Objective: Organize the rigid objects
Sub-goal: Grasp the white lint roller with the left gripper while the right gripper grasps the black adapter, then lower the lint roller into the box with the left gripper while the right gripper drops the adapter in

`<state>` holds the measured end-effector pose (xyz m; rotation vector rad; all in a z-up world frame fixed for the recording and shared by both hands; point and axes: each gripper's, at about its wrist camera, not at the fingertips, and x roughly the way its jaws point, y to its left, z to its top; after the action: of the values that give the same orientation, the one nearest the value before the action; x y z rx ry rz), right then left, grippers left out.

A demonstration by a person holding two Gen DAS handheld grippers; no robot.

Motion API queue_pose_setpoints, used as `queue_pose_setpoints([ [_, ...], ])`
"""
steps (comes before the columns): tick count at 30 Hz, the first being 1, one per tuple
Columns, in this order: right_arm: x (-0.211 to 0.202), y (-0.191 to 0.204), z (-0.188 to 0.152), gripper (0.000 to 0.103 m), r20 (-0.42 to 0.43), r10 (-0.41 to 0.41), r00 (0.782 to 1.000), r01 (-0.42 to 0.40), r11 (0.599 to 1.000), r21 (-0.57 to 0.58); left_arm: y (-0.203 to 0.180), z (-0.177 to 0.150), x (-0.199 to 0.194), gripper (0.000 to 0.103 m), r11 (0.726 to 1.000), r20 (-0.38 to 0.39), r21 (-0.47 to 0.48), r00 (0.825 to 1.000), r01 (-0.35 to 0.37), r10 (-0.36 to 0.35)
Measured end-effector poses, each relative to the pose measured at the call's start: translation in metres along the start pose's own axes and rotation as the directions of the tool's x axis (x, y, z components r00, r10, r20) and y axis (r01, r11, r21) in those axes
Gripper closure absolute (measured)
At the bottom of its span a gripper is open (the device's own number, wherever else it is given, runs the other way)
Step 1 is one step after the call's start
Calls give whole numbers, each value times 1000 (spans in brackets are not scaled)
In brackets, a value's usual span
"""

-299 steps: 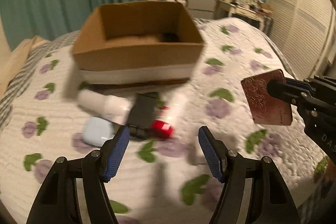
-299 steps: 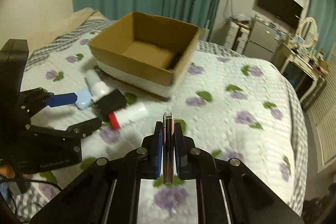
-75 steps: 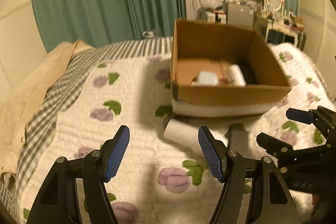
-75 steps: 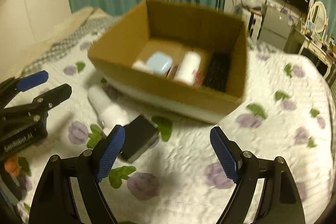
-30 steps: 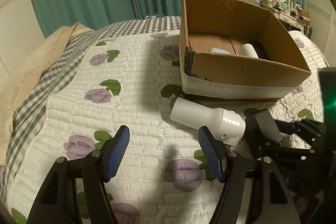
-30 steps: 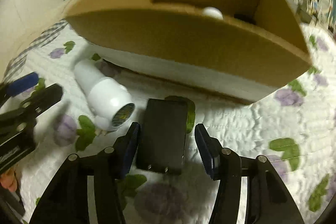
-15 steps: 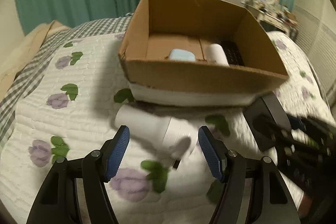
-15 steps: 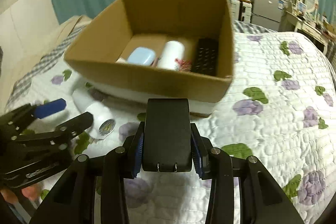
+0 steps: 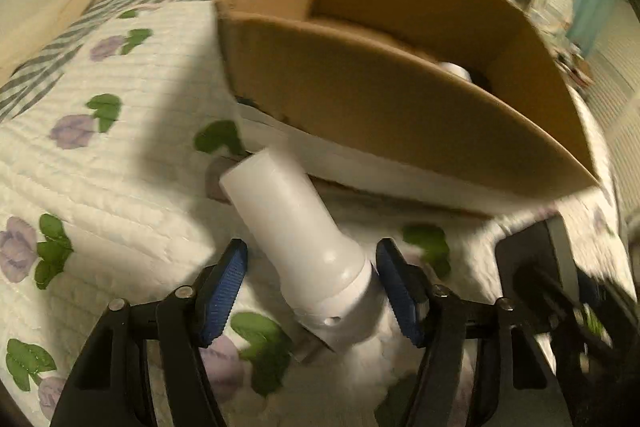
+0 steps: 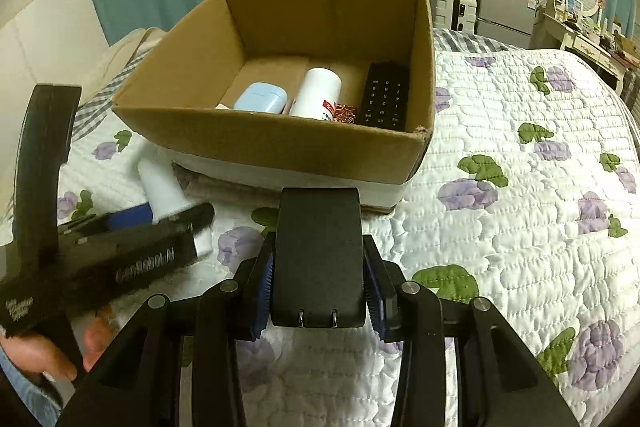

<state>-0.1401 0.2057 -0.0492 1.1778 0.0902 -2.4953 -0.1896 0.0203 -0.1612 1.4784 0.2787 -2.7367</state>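
White plastic fills the space between our left gripper [image 9: 308,287]'s blue pads: the white bottle [image 9: 296,243] lies on the quilt [image 9: 100,163] just before the cardboard box [image 9: 360,99], its wide end toward us. Half a second ago the jaws stood wide with the bottle ahead of them; now they have come down around it and drawn in on its thick end. In the left wrist view a thin gap may remain at the left pad, and blur keeps us from being sure.

Our right gripper [image 10: 320,291] is clamped on the black charger [image 10: 320,259], held clear of the quilt before the box, unchanged from half a second ago.

Inside the box sit a pale blue case [image 10: 261,98], a white tube [image 10: 316,93], a black remote [image 10: 385,95] and a red patterned scrap [image 10: 345,114]. From the left camera the near wall hides most of these. The left gripper's body covers most of the bottle in the right view.
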Motion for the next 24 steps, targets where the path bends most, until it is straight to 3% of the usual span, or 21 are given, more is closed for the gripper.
queue_pose_setpoints([
  [4, -8, -2, 1, 65, 15, -10, 1000, 11, 1000, -4, -13, -11, -20, 56, 993, 20, 121, 1000, 6, -8],
  [13, -57, -3, 13, 65, 103, -2, 995, 6, 999, -35, -27, -15, -87, 56, 980, 131, 199, 990, 23, -50],
  [20, -95, -11, 61, 65, 217, -7, 976, 20, 998, -58, -39, 34, -127, 56, 965, 243, 261, 967, 7, -73],
  [24, -98, -16, 98, 65, 267, -4, 964, 27, 996, -81, -48, 73, -126, 56, 957, 293, 288, 953, -16, -72],
])
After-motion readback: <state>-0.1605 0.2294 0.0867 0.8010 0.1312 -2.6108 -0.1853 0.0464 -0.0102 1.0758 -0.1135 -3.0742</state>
